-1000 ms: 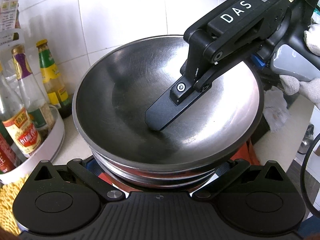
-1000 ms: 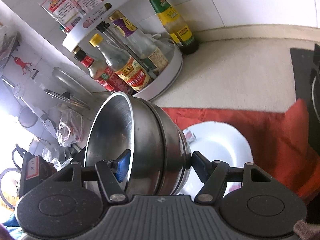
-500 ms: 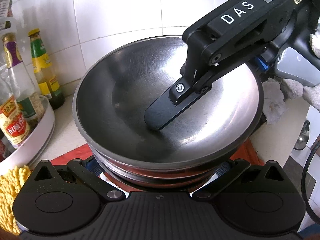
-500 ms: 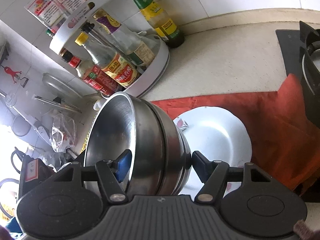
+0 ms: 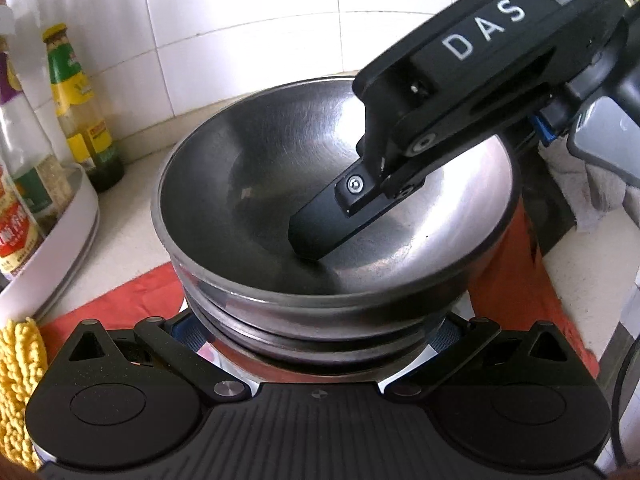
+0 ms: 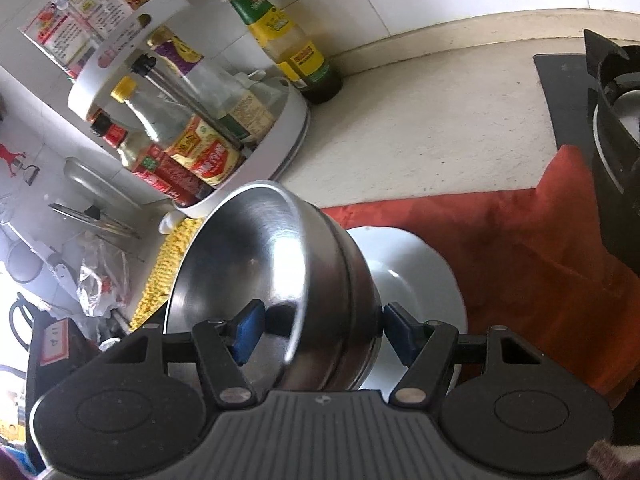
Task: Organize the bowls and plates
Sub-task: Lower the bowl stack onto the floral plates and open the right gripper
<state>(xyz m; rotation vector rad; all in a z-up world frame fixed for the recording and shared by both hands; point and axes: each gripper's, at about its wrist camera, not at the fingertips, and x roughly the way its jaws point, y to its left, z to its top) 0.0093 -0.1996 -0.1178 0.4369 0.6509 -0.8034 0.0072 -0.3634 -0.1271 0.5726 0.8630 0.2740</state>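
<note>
Stainless steel fills both views: your stack of nested steel bowls [image 5: 280, 200] sits between the two grippers, over a red cloth [image 6: 520, 248] spread on the pale countertop [image 6: 420, 120].

Only your right wrist view shows the white plate [image 6: 416, 276] lying on that cloth just behind the bowls, and the black gas hob [image 6: 600, 128] at the cloth's far edge. It also shows the whole two-tier white condiment rack [image 6: 280, 152], crowded with sauce bottles, and a green-capped bottle [image 6: 280, 36] standing beside it against the tiled wall. Your left wrist view catches only the rack's lower rim and a few bottles, but it alone looks down into the top bowl, and it alone shows your gloved right hand [image 5: 600, 184] behind the gripper's grey handle.

Your right gripper [image 6: 324, 330] stands about half open and is clamped across the stack's wall: one blue pad lies inside the top bowl, the other presses the outside of the lowest bowl. In the left view its inner finger [image 5: 320, 236] reaches down onto the bowl's floor.

Your left gripper [image 5: 316, 336] straddles the lower bowls from the near side, its blue pads [image 5: 188, 332] close against their walls; whether they actually press the metal, you cannot tell from here.

A yellow chenille mop head [image 5: 18, 380] lies at the rack's foot.
</note>
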